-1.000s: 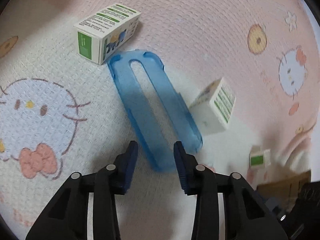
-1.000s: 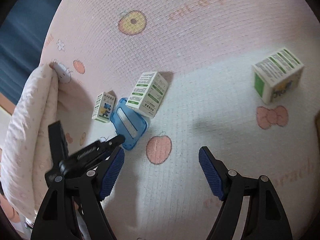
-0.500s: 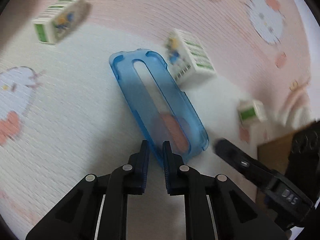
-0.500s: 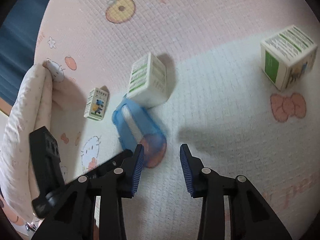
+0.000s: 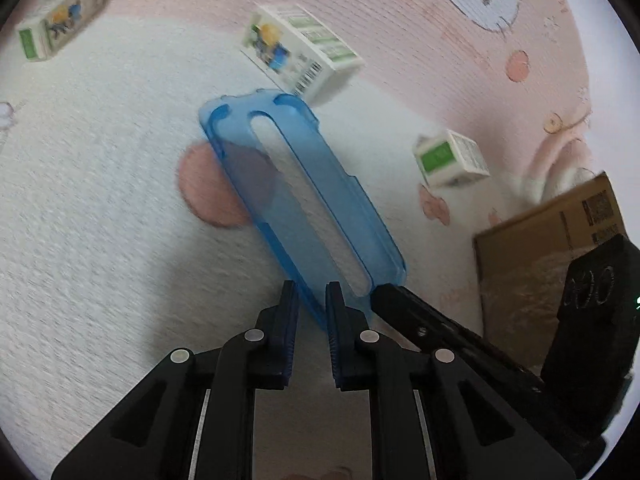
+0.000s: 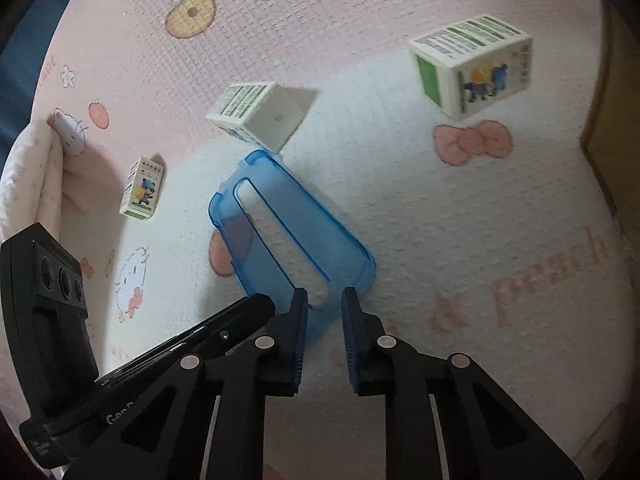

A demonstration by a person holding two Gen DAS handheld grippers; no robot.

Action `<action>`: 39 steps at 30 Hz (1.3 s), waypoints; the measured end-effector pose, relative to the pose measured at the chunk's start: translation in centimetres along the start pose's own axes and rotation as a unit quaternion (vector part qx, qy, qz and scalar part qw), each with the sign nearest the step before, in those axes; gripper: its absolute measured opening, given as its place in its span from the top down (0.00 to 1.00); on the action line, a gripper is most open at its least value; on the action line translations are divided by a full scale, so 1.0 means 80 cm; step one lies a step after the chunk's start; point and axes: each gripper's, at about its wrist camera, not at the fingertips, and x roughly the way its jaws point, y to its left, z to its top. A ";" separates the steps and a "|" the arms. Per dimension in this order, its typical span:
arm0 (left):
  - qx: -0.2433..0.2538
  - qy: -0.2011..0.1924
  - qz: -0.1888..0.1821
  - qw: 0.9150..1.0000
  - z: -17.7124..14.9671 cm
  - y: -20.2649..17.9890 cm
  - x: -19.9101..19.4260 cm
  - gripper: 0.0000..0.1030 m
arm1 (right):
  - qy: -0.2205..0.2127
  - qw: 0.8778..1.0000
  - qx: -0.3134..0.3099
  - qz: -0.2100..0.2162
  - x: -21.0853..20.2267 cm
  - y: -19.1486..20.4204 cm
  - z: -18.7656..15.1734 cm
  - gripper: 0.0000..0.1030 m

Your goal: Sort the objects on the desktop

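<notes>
A translucent blue phone case [image 5: 296, 200] is held above the pink cartoon mat. My left gripper [image 5: 313, 298] is shut on its near left edge. My right gripper [image 6: 324, 304] is closed on the case's near right corner [image 6: 320, 272]. The case also shows in the right wrist view [image 6: 288, 236]. Three small white and green cartons lie on the mat: one just beyond the case [image 5: 300, 52] [image 6: 256, 114], a small one [image 5: 452, 158] [image 6: 143, 189], and one further off [image 5: 56, 32] [image 6: 476, 64].
A brown cardboard box [image 5: 552, 232] stands at the right in the left wrist view, and its edge [image 6: 608, 92] shows at the right of the right wrist view. A rolled pink blanket [image 6: 28, 184] lies at the mat's left.
My left gripper closed on the blue case and lifted it. My right gripper narrowed, moved in, and closed on the case's other near corner.
</notes>
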 end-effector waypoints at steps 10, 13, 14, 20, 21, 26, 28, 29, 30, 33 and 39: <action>0.043 -0.027 0.039 0.998 0.012 -0.008 -0.024 0.84 | -0.003 0.991 -0.085 -0.107 -0.014 0.002 -0.014 0.88; 0.076 -0.057 0.063 0.993 0.023 -0.005 -0.041 0.82 | 0.000 0.994 -0.063 -0.089 -0.019 -0.007 -0.013 0.88; 0.085 -0.064 0.080 0.991 0.029 -0.004 -0.042 0.77 | 0.002 0.995 -0.057 -0.087 -0.020 -0.009 -0.012 0.87; 0.081 -0.077 0.102 0.988 0.085 0.020 -0.035 0.51 | 0.009 0.996 -0.046 -0.081 -0.018 -0.005 -0.012 0.87; 0.075 -0.073 0.097 0.990 0.094 0.024 -0.031 0.43 | 0.009 0.996 -0.043 -0.077 -0.018 -0.006 -0.012 0.87; 0.078 -0.075 0.104 0.989 0.129 0.029 -0.015 0.42 | 0.015 0.995 -0.042 -0.087 -0.011 -0.003 -0.008 0.87; 0.092 -0.071 0.096 0.989 0.136 0.027 -0.007 0.42 | 0.014 0.996 -0.039 -0.084 -0.011 -0.003 -0.005 0.87; 0.097 -0.062 0.092 0.989 0.139 0.027 -0.001 0.42 | 0.015 0.996 -0.038 -0.080 -0.009 -0.003 -0.004 0.87; 0.099 -0.050 0.088 0.990 0.141 0.027 0.006 0.43 | 0.016 0.996 -0.038 -0.079 -0.008 -0.002 -0.002 0.87; 0.098 -0.031 0.068 0.992 0.135 0.027 0.015 0.43 | 0.013 0.996 -0.044 -0.077 -0.006 0.000 0.002 0.87; 0.130 -0.006 0.043 0.991 0.090 0.012 0.006 0.51 | 0.016 0.996 -0.055 -0.063 -0.007 0.002 0.005 0.87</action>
